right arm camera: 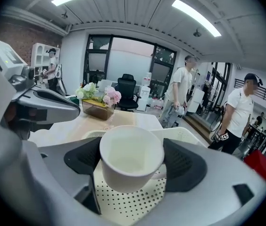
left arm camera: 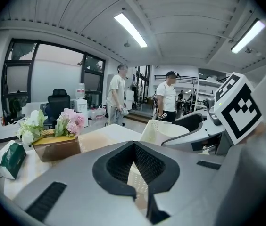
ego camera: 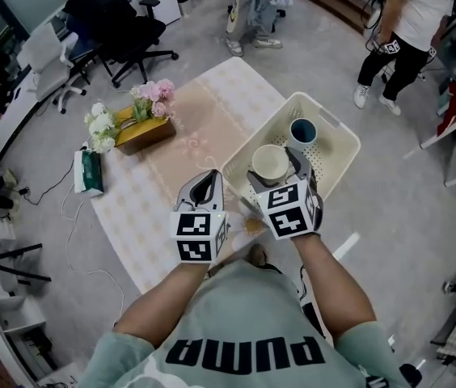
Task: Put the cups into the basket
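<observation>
Right gripper (ego camera: 275, 166): I had its jaws clamped on the cream cup (right arm camera: 130, 161), one pad pressed against each side of the wall.
Cream cup: It sat upright with its mouth open, over the near end of the basket (ego camera: 337, 132) and above the perforated floor. I could not tell whether it touched that floor.
Left gripper (ego camera: 209, 181): I held its jaws drawn together with nothing between them. It was over the desk (ego camera: 212, 111), just beside the right gripper at its 9 o'clock.
Blue cup (ego camera: 302, 130): It stood upright inside the basket, at 1 o'clock of the cream cup and near it.
Basket: It rested on the desk's cloth at 1 o'clock from me.
Flower box (ego camera: 141, 129): It stood on the desk at 10 o'clock of the left gripper, well apart from the basket.
Tissue pack (ego camera: 90, 172): It lay at 9 o'clock, at the cloth's edge.
</observation>
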`<move>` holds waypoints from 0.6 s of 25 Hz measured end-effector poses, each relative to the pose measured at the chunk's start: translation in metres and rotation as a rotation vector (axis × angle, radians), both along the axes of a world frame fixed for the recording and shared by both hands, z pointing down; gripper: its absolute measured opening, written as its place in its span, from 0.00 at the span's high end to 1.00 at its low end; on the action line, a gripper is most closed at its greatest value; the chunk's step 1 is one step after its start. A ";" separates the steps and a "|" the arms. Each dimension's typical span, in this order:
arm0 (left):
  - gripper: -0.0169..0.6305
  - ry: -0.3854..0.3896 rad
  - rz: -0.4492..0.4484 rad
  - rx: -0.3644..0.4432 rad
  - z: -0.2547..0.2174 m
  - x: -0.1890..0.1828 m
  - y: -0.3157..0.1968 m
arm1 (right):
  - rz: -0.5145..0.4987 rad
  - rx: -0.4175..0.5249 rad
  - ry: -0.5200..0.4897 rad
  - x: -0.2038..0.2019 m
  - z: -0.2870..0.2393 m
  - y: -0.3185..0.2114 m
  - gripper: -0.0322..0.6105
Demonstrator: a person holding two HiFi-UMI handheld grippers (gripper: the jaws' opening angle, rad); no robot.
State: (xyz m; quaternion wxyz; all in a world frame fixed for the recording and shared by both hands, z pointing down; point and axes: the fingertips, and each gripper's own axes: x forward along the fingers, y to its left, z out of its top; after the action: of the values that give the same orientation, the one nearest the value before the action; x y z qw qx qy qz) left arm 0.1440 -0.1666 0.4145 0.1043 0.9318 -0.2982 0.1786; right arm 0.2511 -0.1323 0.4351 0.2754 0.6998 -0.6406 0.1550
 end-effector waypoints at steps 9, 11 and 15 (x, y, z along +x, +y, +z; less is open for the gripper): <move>0.97 -0.013 0.002 -0.019 0.010 0.007 -0.002 | 0.033 -0.084 -0.008 0.015 0.044 -0.004 0.34; 0.97 -0.014 -0.001 -0.022 0.012 0.007 -0.002 | 0.041 -0.093 -0.006 0.018 0.050 -0.004 0.34; 0.97 -0.025 -0.005 -0.032 0.018 0.006 -0.003 | 0.055 -0.115 -0.009 0.022 0.063 -0.005 0.34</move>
State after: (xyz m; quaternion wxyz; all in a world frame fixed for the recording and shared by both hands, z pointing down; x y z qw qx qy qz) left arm 0.1499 -0.1699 0.4321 0.1160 0.9271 -0.2987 0.1946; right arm 0.2729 -0.1369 0.4986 0.3081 0.6994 -0.6124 0.2023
